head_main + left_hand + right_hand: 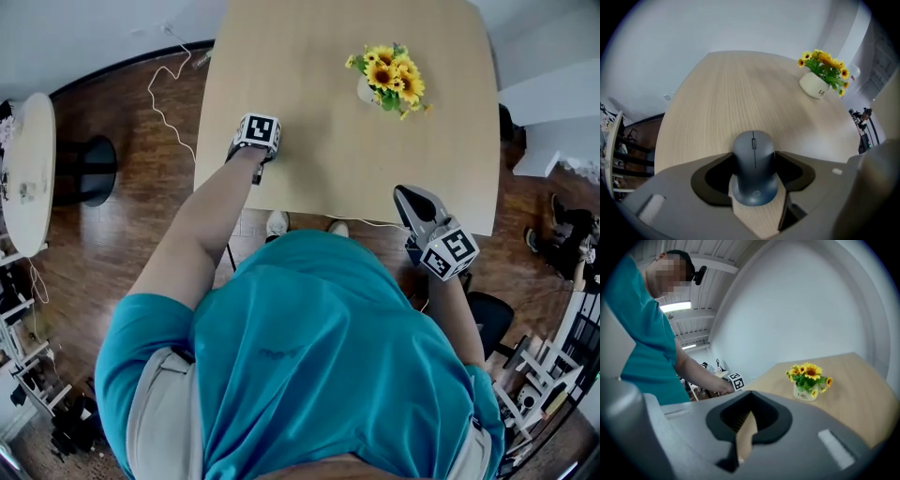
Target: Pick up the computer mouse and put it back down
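A grey-blue computer mouse [753, 145] lies on the light wooden table [309, 84], near its front left edge. In the left gripper view my left gripper [754, 159] points steeply down over it, and the dark pads [721, 176] touch the mouse on both sides. In the head view the left gripper [260, 150] and its marker cube hide the mouse. My right gripper [412, 201] hovers at the table's front right edge, far from the mouse. Its jaws stand together with nothing between them, and in the right gripper view only a sliver of table shows at the right gripper [746, 427].
A white pot of yellow sunflowers [386, 77] stands at the back right of the table. A white cable [169, 103] trails over the dark wood floor to the left. A round white table [28, 169] is at far left, and chairs and stands are at right.
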